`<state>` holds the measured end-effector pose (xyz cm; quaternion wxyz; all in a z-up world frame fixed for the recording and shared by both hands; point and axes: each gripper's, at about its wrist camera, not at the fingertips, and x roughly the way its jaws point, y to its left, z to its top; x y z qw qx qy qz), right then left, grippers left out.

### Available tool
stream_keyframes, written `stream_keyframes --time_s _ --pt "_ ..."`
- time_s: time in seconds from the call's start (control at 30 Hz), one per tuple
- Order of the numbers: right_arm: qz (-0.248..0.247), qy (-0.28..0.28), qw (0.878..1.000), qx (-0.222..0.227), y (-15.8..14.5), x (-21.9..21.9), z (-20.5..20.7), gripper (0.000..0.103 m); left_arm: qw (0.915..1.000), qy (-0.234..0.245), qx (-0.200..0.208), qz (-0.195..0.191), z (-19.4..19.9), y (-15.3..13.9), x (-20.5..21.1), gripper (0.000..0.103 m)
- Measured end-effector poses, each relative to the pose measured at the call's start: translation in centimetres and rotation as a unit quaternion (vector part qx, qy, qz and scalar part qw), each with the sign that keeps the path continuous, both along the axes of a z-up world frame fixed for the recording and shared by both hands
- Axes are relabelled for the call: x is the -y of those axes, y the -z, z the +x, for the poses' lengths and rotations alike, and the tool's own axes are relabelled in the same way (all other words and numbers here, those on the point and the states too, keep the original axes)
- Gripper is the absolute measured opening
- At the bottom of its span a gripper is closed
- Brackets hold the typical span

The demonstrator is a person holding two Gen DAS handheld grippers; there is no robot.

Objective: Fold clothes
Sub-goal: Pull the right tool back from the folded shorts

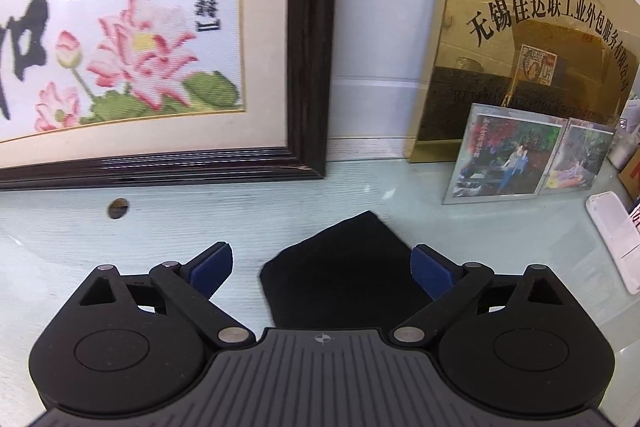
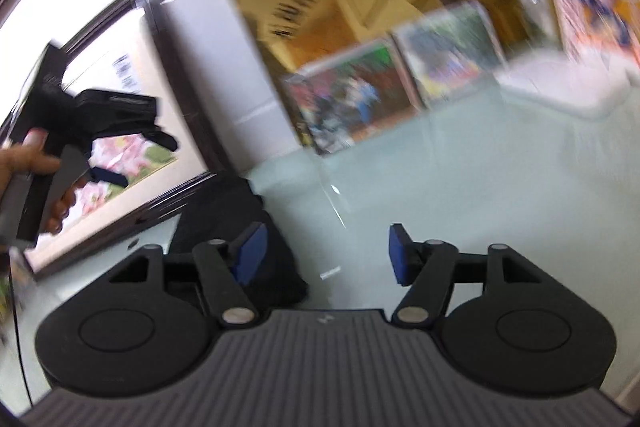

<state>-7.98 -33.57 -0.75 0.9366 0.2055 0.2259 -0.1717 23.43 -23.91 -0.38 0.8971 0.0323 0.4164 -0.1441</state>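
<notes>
Hovering spread and empty, the left tongs sit dead ahead of the black garment on the glass counter; the right tongs, released too, have it off their left finger.

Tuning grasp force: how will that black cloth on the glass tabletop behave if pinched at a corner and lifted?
The black cloth lies flat with soft, uneven edges, so it will probably drape limply rather than hold shape. It looks thin, likely light. On the smooth glass tabletop it may slide before the left gripper closes.
</notes>
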Motion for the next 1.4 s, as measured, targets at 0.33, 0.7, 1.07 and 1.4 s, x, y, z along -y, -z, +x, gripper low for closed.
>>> stream_keyframes --time_s 0.33,0.7,1.07,1.4 --pt "-0.115 -0.126 0.985 0.009 -3.0 -4.0 3.6 0.089 0.9970 -0.030 0.026 0.067 -2.9 0.4 -4.8 0.099" --pt "-0.168 -0.181 0.969 0.018 -3.8 -5.8 6.5 0.103 0.9895 -0.123 0.016 0.074 -3.7 0.5 -11.9 0.099" --pt "-0.153 -0.231 0.960 0.024 -3.2 -6.7 9.3 0.103 0.9796 -0.188 0.013 0.070 -4.2 0.2 -16.2 0.099" --pt "-0.145 -0.260 0.954 0.023 -2.5 -7.6 10.5 0.103 0.9753 -0.212 0.003 0.062 -4.5 0.6 -18.0 0.099"
